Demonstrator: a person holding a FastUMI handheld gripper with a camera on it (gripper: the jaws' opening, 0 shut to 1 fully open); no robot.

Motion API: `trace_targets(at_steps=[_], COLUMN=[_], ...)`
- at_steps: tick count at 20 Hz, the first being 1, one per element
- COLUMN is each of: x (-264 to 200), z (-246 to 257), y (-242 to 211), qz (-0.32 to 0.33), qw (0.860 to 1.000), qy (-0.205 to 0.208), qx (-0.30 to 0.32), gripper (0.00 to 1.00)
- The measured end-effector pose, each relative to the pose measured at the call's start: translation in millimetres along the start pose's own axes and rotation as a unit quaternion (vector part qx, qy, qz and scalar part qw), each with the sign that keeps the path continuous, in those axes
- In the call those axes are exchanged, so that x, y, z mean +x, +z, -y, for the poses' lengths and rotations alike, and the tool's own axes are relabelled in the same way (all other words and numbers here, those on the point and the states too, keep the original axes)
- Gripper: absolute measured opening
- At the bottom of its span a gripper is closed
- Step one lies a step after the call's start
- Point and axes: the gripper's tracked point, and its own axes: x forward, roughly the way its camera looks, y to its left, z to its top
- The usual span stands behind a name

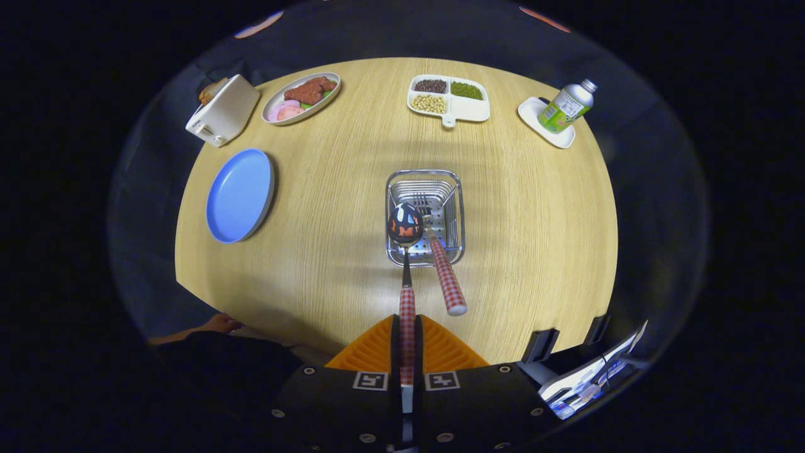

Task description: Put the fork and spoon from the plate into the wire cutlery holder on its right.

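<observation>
My gripper (407, 327) is shut on the spoon (406, 251), clamping its red-checked handle between both fingers. The spoon's shiny bowl points away from me and hangs over the near left part of the wire cutlery holder (456, 207), which stands just ahead of the fingers in the middle of the round wooden table. A fork (440, 258) with the same checked handle stands in the holder, tines down, its handle leaning out toward me just right of the spoon. The blue plate (240, 195) lies bare to the left of the holder.
Along the far side of the table stand a white toaster (221, 112), an oval dish of food (300, 97), a divided tray of beans (448, 97), and a green bottle (567, 107) on a small white dish. A person's hand (217, 325) rests at the near left table edge.
</observation>
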Motion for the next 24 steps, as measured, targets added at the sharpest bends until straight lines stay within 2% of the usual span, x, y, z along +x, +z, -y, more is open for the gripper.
trace_targets(at_steps=[4,9,14,19,22,24], x=[-3,4,14,13,2,-9], z=[4,2,0,-4,-9,-4], y=[7,10,24,44,69,89], qz=[-0.035,-0.079,-0.093,-0.064,-0.006,0.046], qw=[0.999,0.996,0.995,0.996,0.993,0.991], qy=[0.001,0.007,0.015,0.037,0.064,0.067], qx=[0.003,-0.032,-0.015,0.051,0.095,0.108], gripper=[0.07,0.07,0.08,0.13,0.12,0.14])
